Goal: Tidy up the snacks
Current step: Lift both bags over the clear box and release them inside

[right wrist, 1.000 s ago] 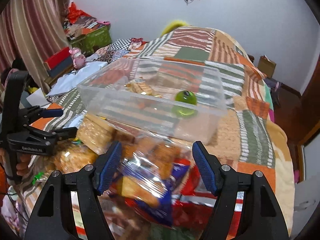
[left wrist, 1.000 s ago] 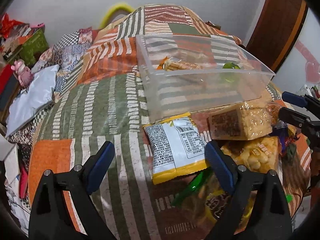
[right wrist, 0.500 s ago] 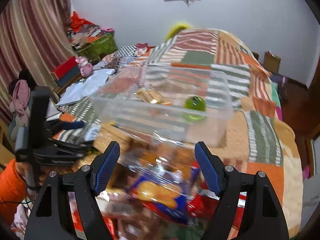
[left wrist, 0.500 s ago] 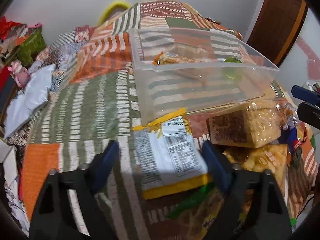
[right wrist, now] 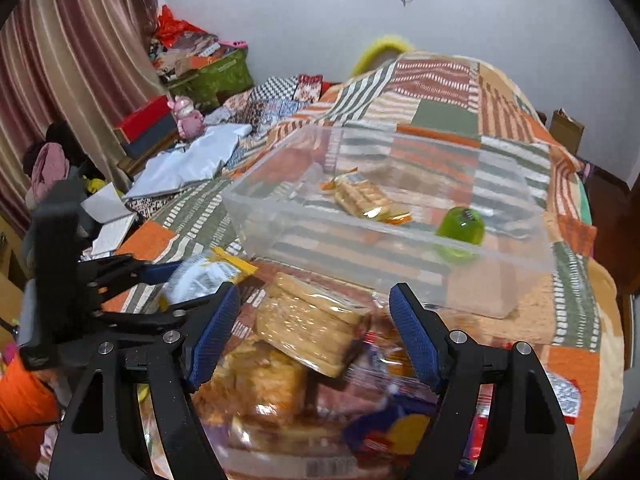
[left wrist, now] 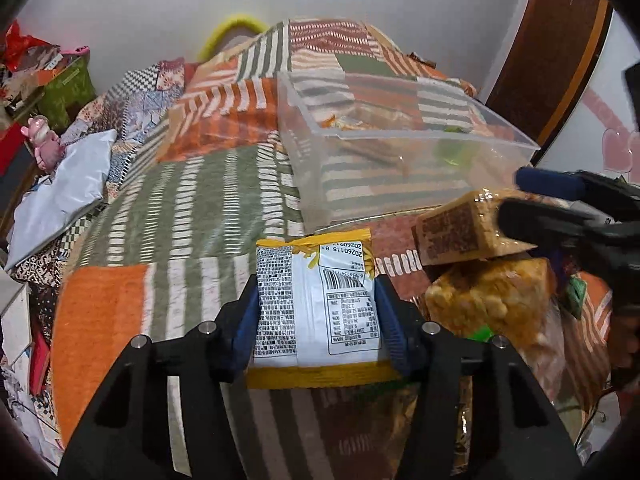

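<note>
My left gripper [left wrist: 316, 320] is shut on a white and yellow snack packet [left wrist: 316, 300], just in front of a clear plastic bin [left wrist: 392, 168]. The left gripper also shows in the right wrist view [right wrist: 160, 280] with the packet [right wrist: 204, 276]. My right gripper [right wrist: 314, 332] is open over a pile of wrapped snacks, with a cracker block [right wrist: 308, 328] between its fingers, untouched. In the left wrist view the right gripper [left wrist: 516, 200] is at the block [left wrist: 456, 228]. The bin [right wrist: 400, 240] holds a biscuit pack [right wrist: 360, 198] and a green jelly cup [right wrist: 460, 224].
The snacks and bin lie on a patchwork quilt [left wrist: 180, 208] over a bed. A puffed corn pack [left wrist: 488, 296] lies under the cracker block. White bedding [right wrist: 188, 164], a pink toy [right wrist: 186, 112] and boxes [right wrist: 148, 128] stand to the left.
My left gripper has moved forward and shut on the white and yellow packet. My right gripper has shifted left from the blue-wrapped pack to over the cracker block, still open.
</note>
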A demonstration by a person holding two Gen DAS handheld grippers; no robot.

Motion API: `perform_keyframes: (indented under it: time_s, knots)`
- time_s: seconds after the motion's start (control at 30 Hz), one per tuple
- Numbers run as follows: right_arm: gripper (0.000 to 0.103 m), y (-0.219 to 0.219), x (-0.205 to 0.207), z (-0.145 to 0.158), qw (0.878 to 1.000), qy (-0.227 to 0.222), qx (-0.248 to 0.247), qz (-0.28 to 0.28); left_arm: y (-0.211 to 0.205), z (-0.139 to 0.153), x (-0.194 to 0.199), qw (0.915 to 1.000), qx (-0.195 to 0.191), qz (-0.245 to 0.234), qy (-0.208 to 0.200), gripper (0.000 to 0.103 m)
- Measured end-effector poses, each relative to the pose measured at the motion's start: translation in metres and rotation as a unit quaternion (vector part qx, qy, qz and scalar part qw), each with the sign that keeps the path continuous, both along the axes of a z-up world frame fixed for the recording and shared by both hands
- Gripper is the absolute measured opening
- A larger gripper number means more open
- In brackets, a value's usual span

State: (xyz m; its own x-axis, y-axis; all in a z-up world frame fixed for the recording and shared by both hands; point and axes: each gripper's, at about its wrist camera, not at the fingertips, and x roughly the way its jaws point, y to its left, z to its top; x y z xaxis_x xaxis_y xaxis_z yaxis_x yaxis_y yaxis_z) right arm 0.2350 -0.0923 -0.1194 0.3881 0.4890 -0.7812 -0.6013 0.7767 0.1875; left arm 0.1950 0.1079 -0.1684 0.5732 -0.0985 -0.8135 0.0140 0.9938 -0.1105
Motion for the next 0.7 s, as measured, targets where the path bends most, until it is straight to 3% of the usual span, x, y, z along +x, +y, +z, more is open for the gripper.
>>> perform_keyframes:
  time_s: [0.17,0.33,0.37,0.43,0.7]
  knots:
    - [0.075,0.008,0.008,-0.015,0.999,0.025,-0.020,-0.020,0.012,0.013,-0.013,0.9997,-0.011,0.004,-0.019,0.054]
    - [0.074,0.017,0.004,-0.019,0.998,0.021,-0.047,-0.023,0.018,0.018,-0.022,0.9994,-0.018,0.004,-0.029,0.054]
    - [0.067,0.018,0.003,-0.020,0.998,0.020,-0.050,-0.023,0.018,0.019,-0.023,0.9993,-0.021,0.003,-0.031,0.054]
    - [0.064,0.019,0.001,-0.021,0.998,0.017,-0.056,-0.021,0.017,0.019,-0.024,0.9992,-0.023,0.002,-0.033,0.054]
    - [0.062,0.014,-0.009,-0.010,0.999,-0.003,-0.032,-0.017,0.009,0.029,-0.029,0.9989,-0.016,-0.001,-0.044,0.054]
